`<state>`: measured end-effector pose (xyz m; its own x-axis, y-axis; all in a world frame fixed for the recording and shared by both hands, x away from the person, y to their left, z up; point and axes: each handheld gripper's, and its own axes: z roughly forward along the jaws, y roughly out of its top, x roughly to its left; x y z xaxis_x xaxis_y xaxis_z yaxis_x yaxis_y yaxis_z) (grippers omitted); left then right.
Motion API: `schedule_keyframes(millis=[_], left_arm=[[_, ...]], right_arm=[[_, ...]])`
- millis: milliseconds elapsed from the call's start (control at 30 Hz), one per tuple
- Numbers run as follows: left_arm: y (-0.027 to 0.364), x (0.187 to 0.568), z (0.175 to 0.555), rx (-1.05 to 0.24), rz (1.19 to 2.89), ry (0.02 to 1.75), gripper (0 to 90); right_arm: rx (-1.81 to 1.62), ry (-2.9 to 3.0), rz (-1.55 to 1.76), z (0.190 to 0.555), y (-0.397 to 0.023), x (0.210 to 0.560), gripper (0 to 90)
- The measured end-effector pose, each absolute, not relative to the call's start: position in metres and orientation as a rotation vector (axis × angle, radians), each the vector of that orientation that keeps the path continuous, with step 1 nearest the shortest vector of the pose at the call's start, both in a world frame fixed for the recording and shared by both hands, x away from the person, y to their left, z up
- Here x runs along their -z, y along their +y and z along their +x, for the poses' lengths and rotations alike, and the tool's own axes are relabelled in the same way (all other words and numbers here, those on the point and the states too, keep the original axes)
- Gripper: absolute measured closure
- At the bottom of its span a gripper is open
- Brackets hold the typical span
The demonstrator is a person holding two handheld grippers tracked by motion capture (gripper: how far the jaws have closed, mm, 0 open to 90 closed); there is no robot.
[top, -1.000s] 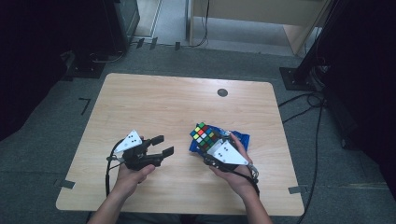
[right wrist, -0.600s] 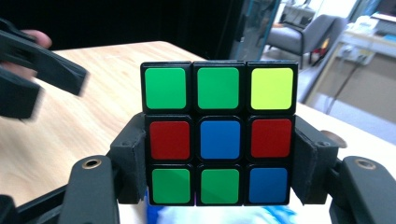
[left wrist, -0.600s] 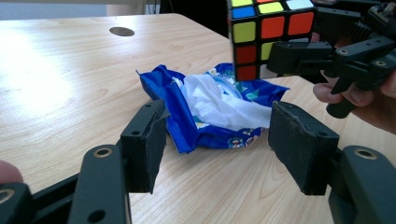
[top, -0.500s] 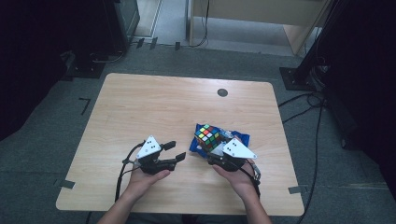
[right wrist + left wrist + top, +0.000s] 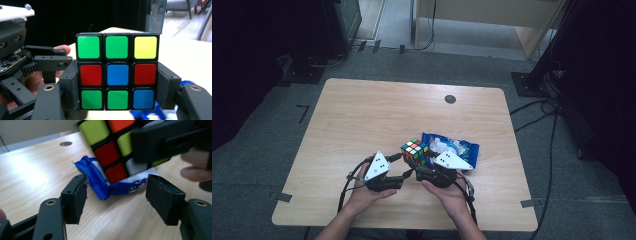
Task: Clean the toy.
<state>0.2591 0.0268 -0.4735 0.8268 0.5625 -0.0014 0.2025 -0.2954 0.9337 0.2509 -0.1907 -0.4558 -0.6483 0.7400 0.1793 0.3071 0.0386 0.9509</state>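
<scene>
A scrambled Rubik's cube (image 5: pixel 414 149) is held off the table, clamped by its sides in my right gripper (image 5: pixel 418 163), which is shut on it. In the right gripper view the cube (image 5: pixel 117 75) shows a face of green, yellow, red and blue squares between the pads (image 5: pixel 71 85). My left gripper (image 5: pixel 406 176) sits just left of the cube, pointing at it. Its jaws stand apart around nothing and have just opened slightly. In the left gripper view the cube (image 5: pixel 110 147) hangs above and beyond the left gripper (image 5: pixel 116 195).
A crumpled blue and white snack packet (image 5: pixel 457 149) lies on the wooden table (image 5: pixel 362 115) right behind the cube, also visible under it as the packet (image 5: pixel 100 180). A dark round grommet (image 5: pixel 450 99) sits near the far edge. Cables trail over the grey floor.
My left hand has slid right until it is close beside the cube. My right hand has shifted left with the cube still in its grip.
</scene>
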Motion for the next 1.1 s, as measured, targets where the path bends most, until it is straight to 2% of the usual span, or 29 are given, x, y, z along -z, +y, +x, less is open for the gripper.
schedule_keyframes(millis=[533, 1100], left_arm=[[0.026, 0.472, 0.255, -0.463, 1.866, 0.555, 29.7], [0.023, 0.475, 0.253, -0.408, 1.877, 0.529, 28.2]], right_arm=[[-1.713, 2.004, 1.200, 0.251, -0.179, 0.458, 34.4], [-1.801, 2.040, 1.373, 0.257, -0.185, 0.460, 34.3]])
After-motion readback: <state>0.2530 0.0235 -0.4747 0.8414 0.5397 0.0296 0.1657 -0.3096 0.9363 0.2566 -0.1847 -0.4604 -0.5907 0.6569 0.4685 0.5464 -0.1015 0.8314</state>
